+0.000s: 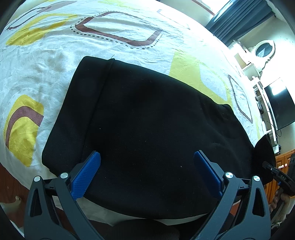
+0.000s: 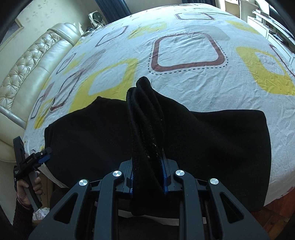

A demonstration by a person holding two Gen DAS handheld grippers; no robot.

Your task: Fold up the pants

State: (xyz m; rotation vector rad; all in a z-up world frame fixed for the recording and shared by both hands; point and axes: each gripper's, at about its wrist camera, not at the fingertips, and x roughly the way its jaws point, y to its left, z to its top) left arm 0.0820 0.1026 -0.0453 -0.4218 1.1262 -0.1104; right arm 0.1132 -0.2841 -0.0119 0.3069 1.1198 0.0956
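Note:
Black pants (image 1: 147,110) lie folded across the near edge of a patterned bed sheet (image 1: 119,27). My left gripper (image 1: 147,154) hovers just over them, its blue pads (image 1: 86,177) spread wide and pinching nothing. In the right wrist view, my right gripper (image 2: 147,162) is shut on a bunched, layered edge of the pants (image 2: 212,144), which stands up between its jaws and hides the fingertips. That raised bunch (image 1: 263,158) shows at the far right of the left wrist view, with the right gripper (image 1: 276,173) beneath it. A hand holds the left gripper (image 2: 46,153) at the pants' left end.
The sheet (image 2: 184,49) stretches away beyond the pants. A padded cream headboard (image 2: 27,73) borders the bed's left side, with a small fan (image 2: 95,17) behind it. A dark screen (image 1: 280,105), white shelving and wooden cabinets stand past the bed's other end.

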